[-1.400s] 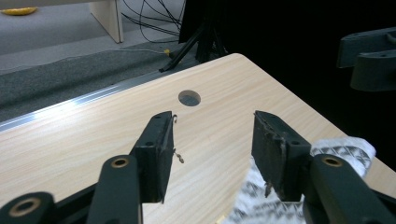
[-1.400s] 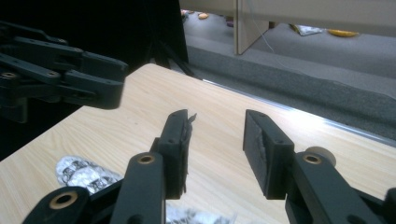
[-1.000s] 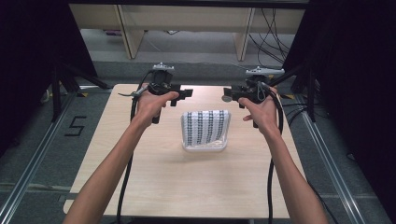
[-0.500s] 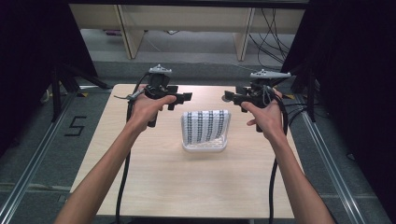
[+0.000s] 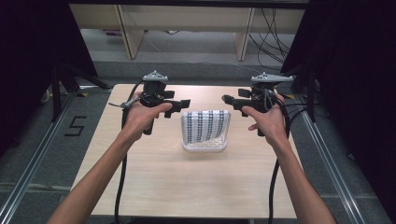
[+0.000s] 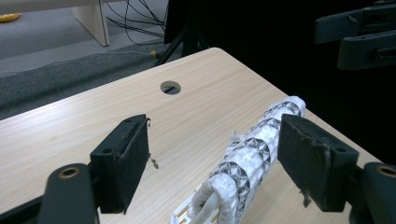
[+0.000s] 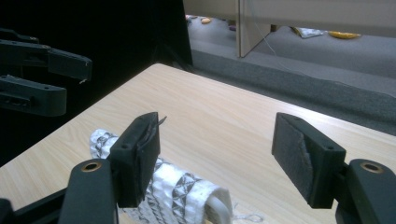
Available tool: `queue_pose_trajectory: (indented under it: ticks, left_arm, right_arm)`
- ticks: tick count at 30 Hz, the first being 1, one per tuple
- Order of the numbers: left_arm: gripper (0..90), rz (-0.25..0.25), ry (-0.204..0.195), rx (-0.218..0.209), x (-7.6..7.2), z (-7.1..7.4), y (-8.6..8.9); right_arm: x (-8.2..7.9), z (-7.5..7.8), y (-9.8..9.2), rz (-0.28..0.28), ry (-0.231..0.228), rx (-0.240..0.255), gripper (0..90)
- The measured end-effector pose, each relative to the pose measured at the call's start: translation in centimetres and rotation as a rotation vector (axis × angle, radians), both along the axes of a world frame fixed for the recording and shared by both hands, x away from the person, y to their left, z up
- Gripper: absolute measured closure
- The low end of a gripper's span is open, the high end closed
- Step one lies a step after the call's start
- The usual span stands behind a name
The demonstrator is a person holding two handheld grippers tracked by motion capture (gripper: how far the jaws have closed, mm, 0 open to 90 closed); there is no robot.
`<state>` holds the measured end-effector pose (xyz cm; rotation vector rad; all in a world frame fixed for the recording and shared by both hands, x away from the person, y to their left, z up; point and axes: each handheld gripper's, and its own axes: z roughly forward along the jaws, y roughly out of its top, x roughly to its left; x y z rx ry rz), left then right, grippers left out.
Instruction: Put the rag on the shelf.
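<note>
— Pale wood-grain tabletop (image 5: 187, 186), and what sits on it?

— A white cloth with a black geometric print (image 5: 205, 126), draped over a clear shallow plastic tray (image 5: 204, 147) near the middle of the table, a little toward the far edge. In the left gripper view the cloth (image 6: 254, 149) reads as a rolled, quilted ridge.

— Where are the tools?

— The left gripper (image 5: 183, 103) hangs just left of the cloth, the right gripper (image 5: 228, 100) just right of it; their tips face each other across its far edge, apart from it.

— And the jaws?

— Both pairs have just been opening and stand spread wide, pads bare — nothing pinched. The left gripper (image 6: 212, 156) frames the cloth's ridge without touching; the right gripper (image 7: 215, 156) has the cloth (image 7: 177, 186) below its left pad.

— Anything else?

— A round cable hole (image 6: 170, 87) in the tabletop beyond the cloth.
</note>
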<state>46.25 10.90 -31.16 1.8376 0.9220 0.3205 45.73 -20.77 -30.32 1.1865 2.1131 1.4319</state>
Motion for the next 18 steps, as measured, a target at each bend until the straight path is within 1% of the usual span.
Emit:
queue_pose_trajectory:
  ticks: [2, 3, 4, 5, 6, 8, 9, 10, 12, 13, 14, 15, 16, 17, 18]
  left_arm:
    - [23.1, -0.007, 0.005, -0.009, -0.3, -0.1, 0.1]
    - [22.5, -0.013, 0.007, -0.004, -0.5, -0.1, 0.2]
    - [21.8, -0.017, 0.003, -0.014, -0.7, -0.2, 0.3]
    - [21.8, -0.017, -0.002, -0.024, -1.0, -0.2, 0.4]
    - [21.7, -0.02, -0.004, -0.024, -1.2, -0.2, 0.5]
    - [21.0, -0.022, -0.01, -0.017, -1.6, -0.4, 0.7]
    - [20.6, -0.021, -0.013, -0.018, -1.8, -0.5, 0.7]
    - [20.3, -0.022, -0.01, -0.018, -2.0, -0.6, 0.8]
    - [19.6, -0.027, -0.01, -0.025, -2.4, -0.8, 1.1]
    - [19.5, -0.028, -0.011, -0.023, -2.6, -0.8, 1.2]
    - [19.5, -0.028, -0.01, -0.02, -2.8, -0.9, 1.3]
    - [19.5, -0.03, -0.016, -0.018, -3.0, -1.0, 1.3]
    - [19.5, -0.033, -0.018, -0.013, -3.2, -1.0, 1.4]
    - [19.5, -0.033, -0.017, -0.015, -3.4, -1.1, 1.5]
    - [19.5, -0.037, -0.015, -0.004, -3.6, -1.1, 1.6]
  right_arm:
    - [-0.1, -0.1, 0.0, 0.005, -0.016, -0.008, 32.4]
    - [-0.3, -0.1, 0.1, -0.001, 0.003, 0.001, 32.2]
    - [-0.3, -0.2, 0.0, 0.008, -0.015, -0.008, 31.3]
    - [-0.5, -0.2, 0.1, 0.0, 0.003, 0.003, 30.3]
    - [-0.6, -0.3, 0.1, 0.008, -0.008, 0.004, 30.1]
    - [-1.1, -0.3, 0.2, 0.001, 0.006, 0.009, 29.2]
    - [-1.1, -0.4, 0.1, 0.014, -0.018, 0.0, 28.8]
    - [-1.4, -0.4, 0.2, 0.006, -0.011, -0.001, 28.5]
    - [-1.7, -0.5, 0.2, 0.016, -0.008, 0.012, 28.5]
    - [-1.7, -0.6, 0.2, 0.019, -0.025, 0.005, 28.5]
    - [-1.9, -0.6, 0.3, 0.023, -0.008, 0.016, 28.5]
    - [-2.0, -0.7, 0.2, 0.022, -0.028, 0.002, 28.5]
    - [-2.1, -0.8, 0.3, 0.031, -0.015, 0.014, 28.5]
    - [-2.1, -0.9, 0.3, 0.035, -0.024, 0.012, 28.5]
    - [-2.3, -1.0, 0.4, 0.027, -0.011, 0.024, 28.5]
